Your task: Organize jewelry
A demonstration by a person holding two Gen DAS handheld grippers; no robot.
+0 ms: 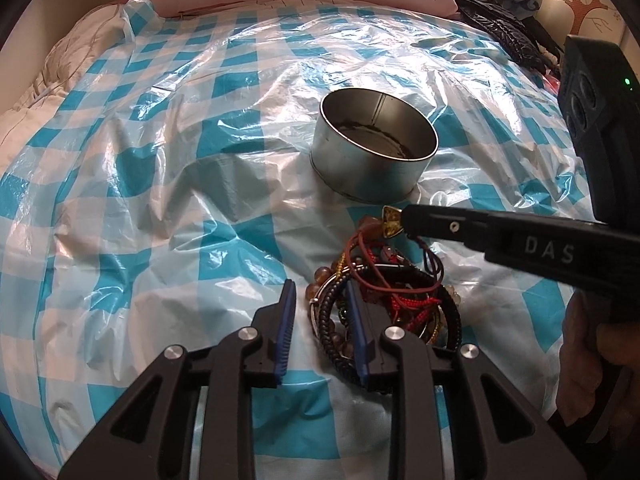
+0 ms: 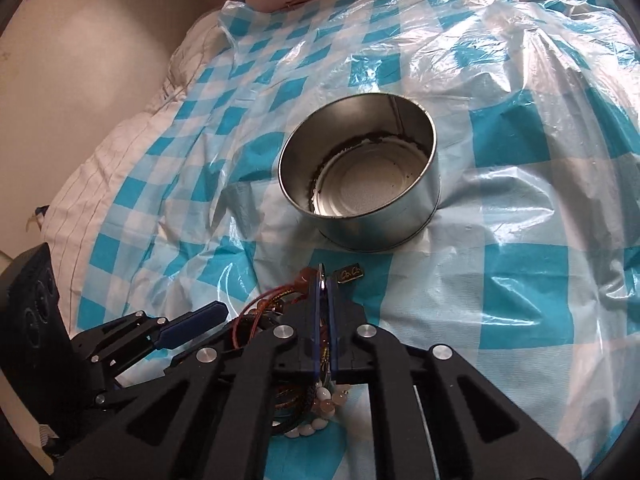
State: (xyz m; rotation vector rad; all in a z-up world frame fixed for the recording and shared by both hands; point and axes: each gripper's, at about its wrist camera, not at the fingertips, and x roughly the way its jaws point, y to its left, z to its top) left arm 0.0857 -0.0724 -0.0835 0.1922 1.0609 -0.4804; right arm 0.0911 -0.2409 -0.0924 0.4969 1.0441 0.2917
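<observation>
Bracelets [image 1: 384,300] lie heaped near the empty tin [image 2: 360,176]; right gripper [image 2: 325,276] jaws pinch a pendant [image 1: 391,220], left gripper [image 1: 320,304] jaws spread.

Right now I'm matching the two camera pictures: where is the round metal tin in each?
Left wrist view: the tin sits right of centre, beyond the jewelry pile.
Right wrist view: the tin sits at centre, just beyond the shut right gripper.
Shared landmark: the blue checked plastic sheet.
</observation>
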